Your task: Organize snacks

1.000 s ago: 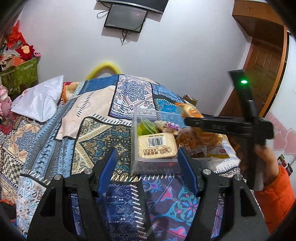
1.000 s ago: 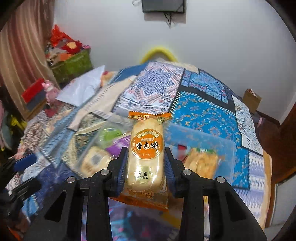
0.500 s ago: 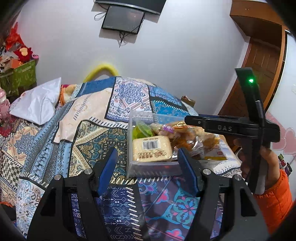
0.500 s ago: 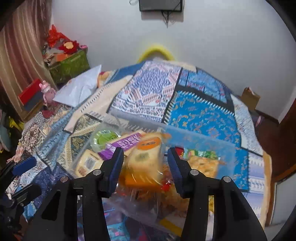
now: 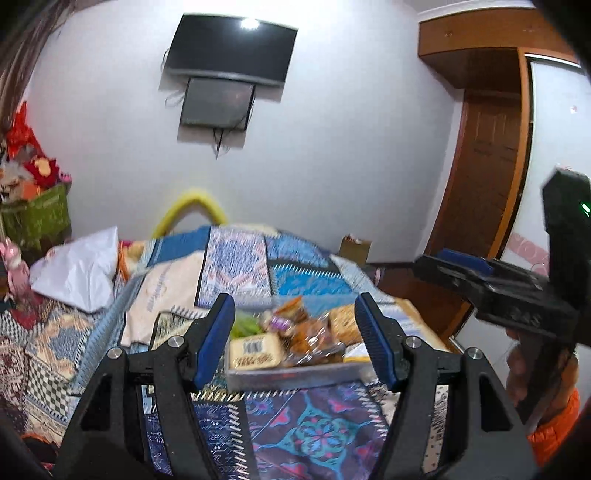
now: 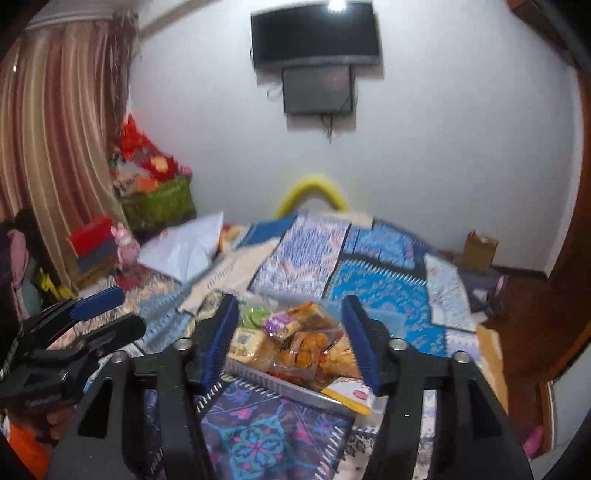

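Now R gripper (image 6: 291, 339) jaws just opened, empty, snack tray (image 6: 280, 384) beyond, L gripper (image 5: 295, 339) wide.

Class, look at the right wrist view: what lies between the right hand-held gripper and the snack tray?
Only patterned bedspread; nothing else lies between the right hand-held gripper and the snack tray. Its jaws, just opening, are empty.

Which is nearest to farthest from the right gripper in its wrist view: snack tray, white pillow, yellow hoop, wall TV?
1. snack tray, just ahead of the right gripper
2. white pillow, left on the bed
3. yellow hoop, bed's far end
4. wall TV, high on the wall
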Action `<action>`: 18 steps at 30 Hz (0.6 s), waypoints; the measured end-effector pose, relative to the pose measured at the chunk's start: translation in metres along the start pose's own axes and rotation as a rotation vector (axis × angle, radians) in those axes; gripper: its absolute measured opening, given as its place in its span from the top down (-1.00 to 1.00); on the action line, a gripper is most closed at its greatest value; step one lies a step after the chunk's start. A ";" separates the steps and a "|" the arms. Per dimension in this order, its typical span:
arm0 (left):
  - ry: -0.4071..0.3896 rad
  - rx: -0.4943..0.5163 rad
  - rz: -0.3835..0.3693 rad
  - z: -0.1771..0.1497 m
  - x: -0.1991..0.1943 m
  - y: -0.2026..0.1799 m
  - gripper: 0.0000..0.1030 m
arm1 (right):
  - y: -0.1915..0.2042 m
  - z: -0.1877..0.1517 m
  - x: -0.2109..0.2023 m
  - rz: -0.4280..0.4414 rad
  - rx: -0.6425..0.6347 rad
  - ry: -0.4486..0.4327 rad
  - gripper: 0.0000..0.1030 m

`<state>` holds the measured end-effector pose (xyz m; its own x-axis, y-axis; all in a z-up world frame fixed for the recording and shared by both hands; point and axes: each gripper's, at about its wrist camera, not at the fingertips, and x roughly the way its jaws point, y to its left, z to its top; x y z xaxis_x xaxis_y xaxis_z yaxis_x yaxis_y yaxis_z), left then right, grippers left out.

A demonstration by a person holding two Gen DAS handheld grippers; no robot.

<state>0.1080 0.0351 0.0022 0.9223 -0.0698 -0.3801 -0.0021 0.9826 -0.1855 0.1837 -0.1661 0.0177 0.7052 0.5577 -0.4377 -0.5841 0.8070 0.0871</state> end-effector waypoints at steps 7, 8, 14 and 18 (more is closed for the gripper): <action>-0.089 0.067 0.024 0.012 -0.036 -0.030 -0.76 | 0.002 -0.007 -0.044 -0.002 0.046 -0.090 -0.61; -0.103 0.076 0.029 0.012 -0.041 -0.033 -0.79 | 0.002 -0.009 -0.047 -0.001 0.055 -0.099 -0.67; -0.122 0.095 0.036 0.009 -0.053 -0.041 -0.90 | 0.005 -0.020 -0.057 -0.012 0.076 -0.123 -0.76; -0.110 0.095 0.037 0.006 -0.051 -0.042 -0.90 | 0.008 -0.025 -0.063 -0.015 0.080 -0.135 -0.83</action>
<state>0.0628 -0.0020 0.0350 0.9590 -0.0187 -0.2827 -0.0055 0.9964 -0.0848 0.1251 -0.1997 0.0237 0.7644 0.5624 -0.3153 -0.5431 0.8252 0.1550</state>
